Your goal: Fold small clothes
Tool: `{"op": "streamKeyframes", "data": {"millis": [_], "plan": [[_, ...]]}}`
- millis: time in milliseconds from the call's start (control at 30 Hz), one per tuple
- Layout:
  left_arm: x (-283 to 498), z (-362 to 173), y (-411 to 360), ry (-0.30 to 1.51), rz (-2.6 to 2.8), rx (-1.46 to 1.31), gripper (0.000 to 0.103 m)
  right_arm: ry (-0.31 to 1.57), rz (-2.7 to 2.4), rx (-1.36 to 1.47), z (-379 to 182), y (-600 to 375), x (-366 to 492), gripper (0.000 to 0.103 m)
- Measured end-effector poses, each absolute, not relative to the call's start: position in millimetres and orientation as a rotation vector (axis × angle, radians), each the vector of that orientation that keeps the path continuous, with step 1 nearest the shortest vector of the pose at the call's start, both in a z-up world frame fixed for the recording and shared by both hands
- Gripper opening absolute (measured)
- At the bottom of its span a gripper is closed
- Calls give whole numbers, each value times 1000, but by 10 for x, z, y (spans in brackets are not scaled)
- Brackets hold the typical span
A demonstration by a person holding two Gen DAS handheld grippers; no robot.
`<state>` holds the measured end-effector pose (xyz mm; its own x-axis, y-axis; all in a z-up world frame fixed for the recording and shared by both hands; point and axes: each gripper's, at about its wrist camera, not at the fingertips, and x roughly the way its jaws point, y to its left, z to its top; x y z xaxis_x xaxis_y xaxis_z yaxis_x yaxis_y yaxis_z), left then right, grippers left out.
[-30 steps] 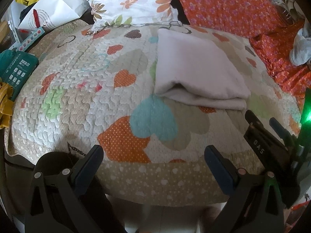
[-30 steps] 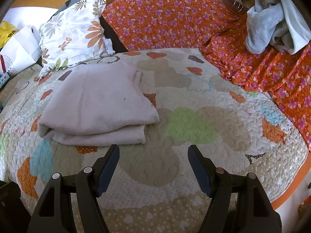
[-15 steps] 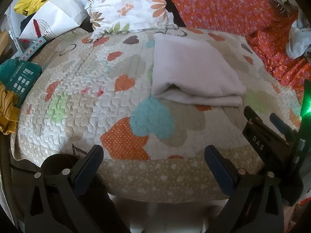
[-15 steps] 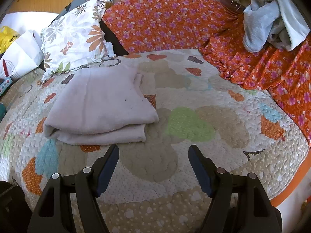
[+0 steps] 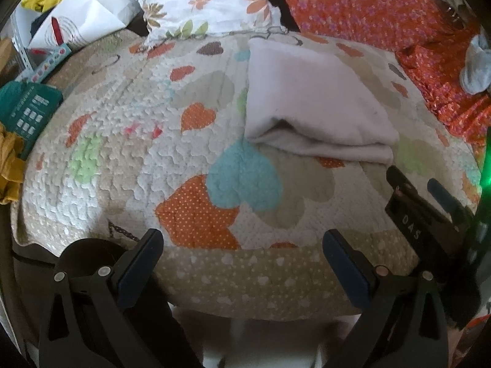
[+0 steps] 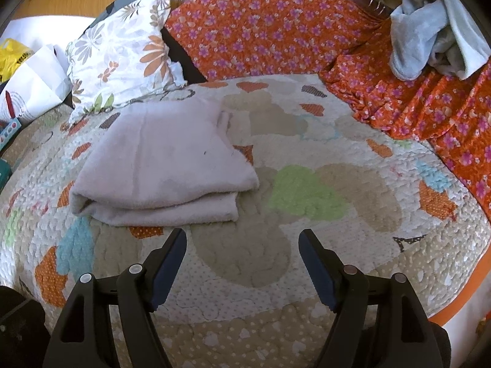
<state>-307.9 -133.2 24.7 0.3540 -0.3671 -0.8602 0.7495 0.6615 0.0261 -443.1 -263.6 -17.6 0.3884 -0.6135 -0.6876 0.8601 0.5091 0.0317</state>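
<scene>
A pale lilac garment (image 5: 310, 101) (image 6: 162, 165) lies folded into a thick rectangle on the heart-patterned quilt (image 5: 129, 141) (image 6: 337, 184). My left gripper (image 5: 242, 245) hangs open over the quilt's near border, well short of the garment and to its left. My right gripper (image 6: 242, 245) is open too, just in front of the garment's near right corner, with only quilt between its fingers. In the left wrist view the right gripper's dark fingers (image 5: 411, 202) show at the right edge. Neither gripper touches the cloth.
A floral pillow (image 6: 122, 55) (image 5: 202, 0) and an orange flowered cover (image 6: 276, 27) lie behind the garment. Pale blue-grey clothes (image 6: 429, 30) are heaped at the back right. White and yellow bags (image 5: 76, 9) and a teal box (image 5: 27, 110) sit at the left.
Both views shifted only slightly; the garment sits a little lower in the right wrist view. Both grippers stayed open and the folded garment did not move.
</scene>
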Motion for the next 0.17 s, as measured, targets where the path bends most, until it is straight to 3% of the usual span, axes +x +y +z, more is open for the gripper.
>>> {"op": "streamKeyframes", "data": {"millis": [167], "plan": [[-2990, 153, -1430, 996, -766, 454, 103, 703, -972, 416, -259, -2682, -4367, 80]]}}
